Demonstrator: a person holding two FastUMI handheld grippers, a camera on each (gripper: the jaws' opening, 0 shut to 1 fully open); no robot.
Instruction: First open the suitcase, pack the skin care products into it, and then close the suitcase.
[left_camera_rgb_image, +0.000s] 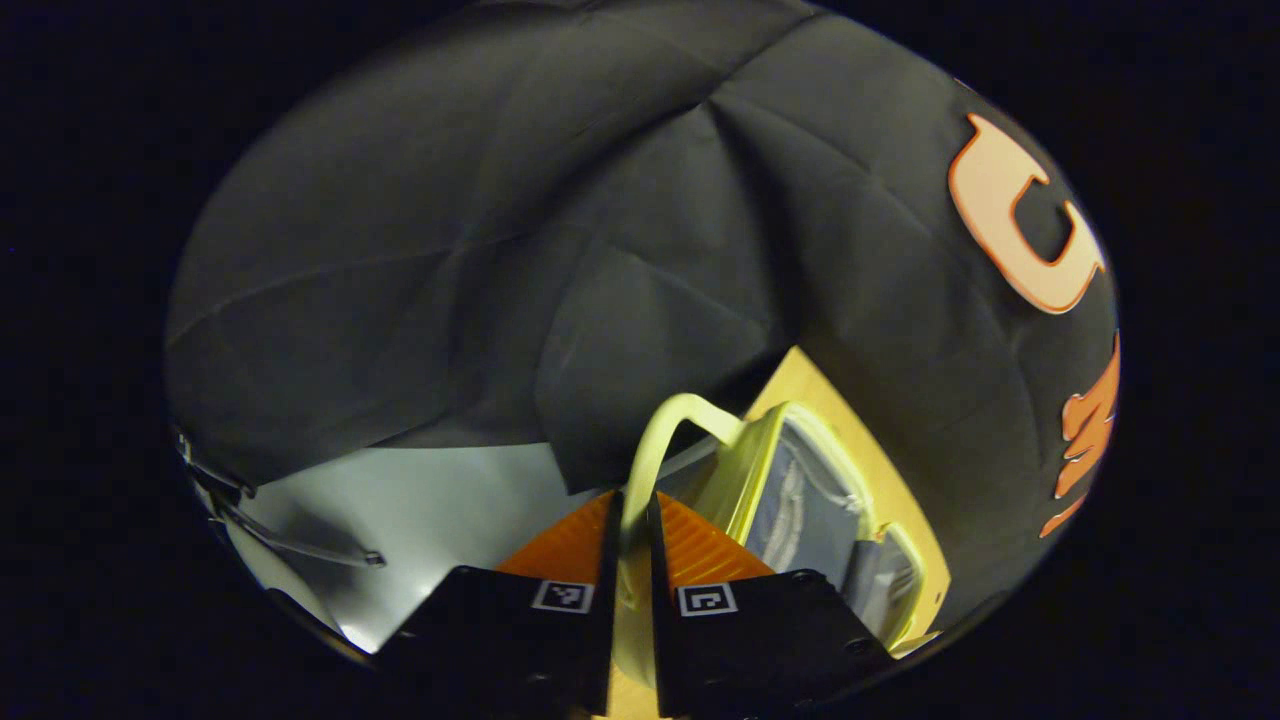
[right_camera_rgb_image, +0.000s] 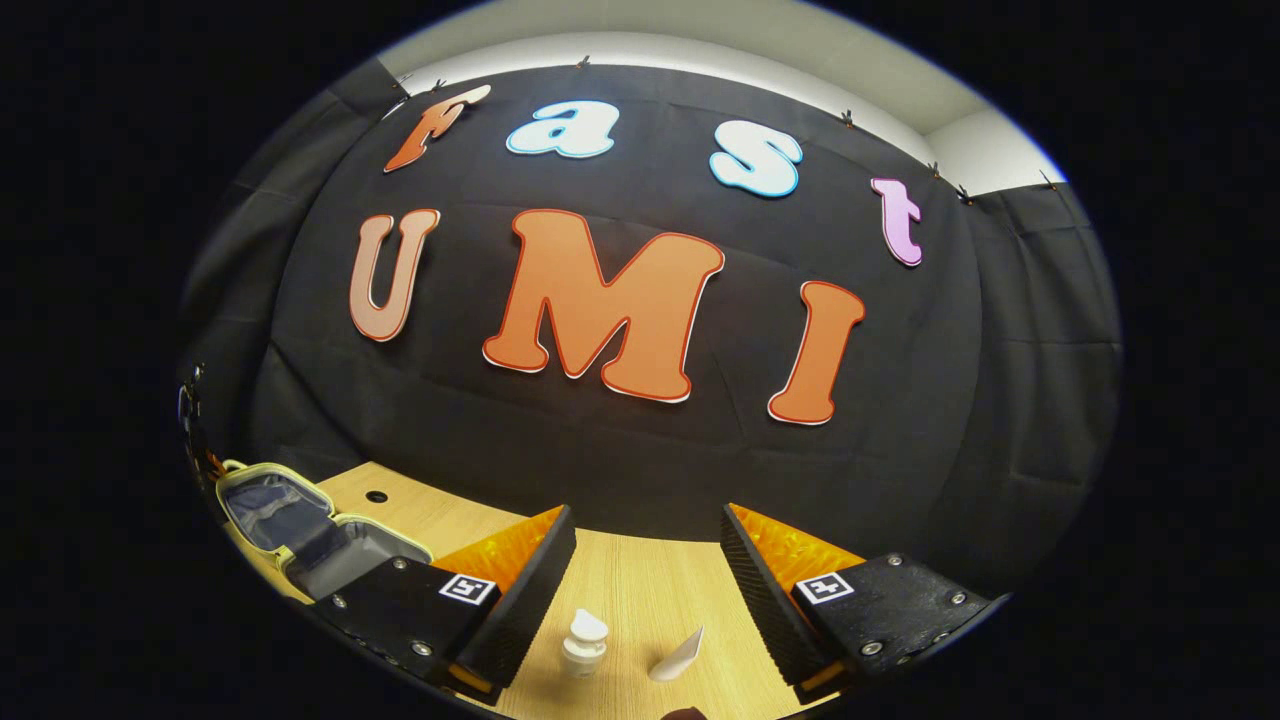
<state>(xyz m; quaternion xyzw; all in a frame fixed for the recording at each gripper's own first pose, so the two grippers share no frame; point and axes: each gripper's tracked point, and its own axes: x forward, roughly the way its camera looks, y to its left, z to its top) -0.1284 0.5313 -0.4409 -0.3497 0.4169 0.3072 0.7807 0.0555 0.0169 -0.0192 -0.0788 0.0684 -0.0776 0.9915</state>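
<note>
The left gripper (left_camera_rgb_image: 632, 560) pinches the pale yellow-green plastic handle (left_camera_rgb_image: 660, 440) of the grey-lined suitcase (left_camera_rgb_image: 800, 500), already open. The right gripper (right_camera_rgb_image: 648, 560) gapes wide over a small white bottle (right_camera_rgb_image: 584, 642) and white tube (right_camera_rgb_image: 678, 655) (packing seemingly next): descend, grip one.

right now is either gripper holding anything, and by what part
The left gripper is shut on the suitcase handle, near the strap's lower end. The right gripper is open above the table, holding nothing.

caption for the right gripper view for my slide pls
Open right gripper hovers over a small white bottle and white tube on the wooden table, open suitcase at left.
</note>
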